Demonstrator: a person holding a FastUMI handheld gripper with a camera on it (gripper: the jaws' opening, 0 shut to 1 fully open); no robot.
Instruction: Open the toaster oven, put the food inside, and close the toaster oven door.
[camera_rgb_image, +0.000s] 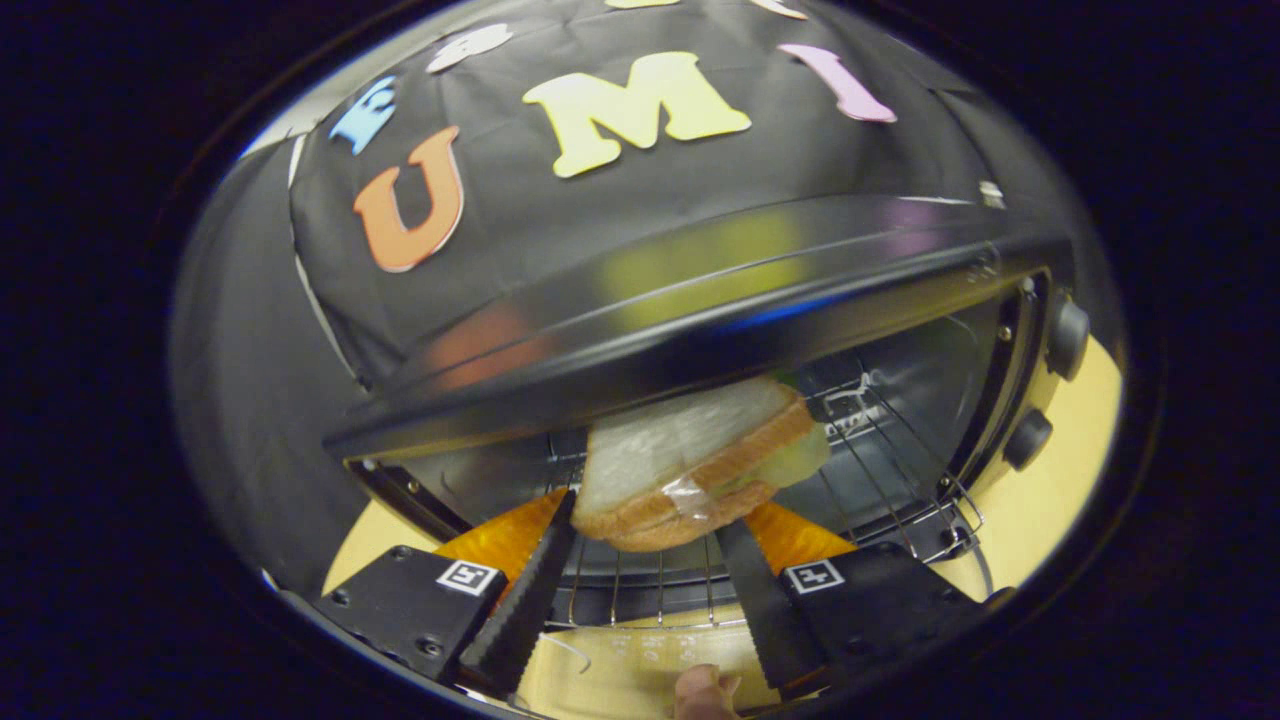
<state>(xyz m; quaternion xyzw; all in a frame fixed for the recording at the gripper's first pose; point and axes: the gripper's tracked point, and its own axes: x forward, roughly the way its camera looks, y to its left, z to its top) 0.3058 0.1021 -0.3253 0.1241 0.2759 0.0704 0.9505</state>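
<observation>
Wire rack (880, 470) beneath sandwich (690, 465) clamped in claw (645, 525), inside toaster oven (700, 320).

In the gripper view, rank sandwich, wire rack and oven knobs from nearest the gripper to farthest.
1. Sandwich: held between the fingers of the gripper, at their tips.
2. Wire rack: inside the toaster oven, under and beyond the sandwich.
3. Knobs: farthest, on the oven's right side.

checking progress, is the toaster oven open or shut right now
Open. The toaster oven shows its wire rack and bare interior, with no door across the front. The gripper holds the sandwich at the opening, both fingers against it.
</observation>
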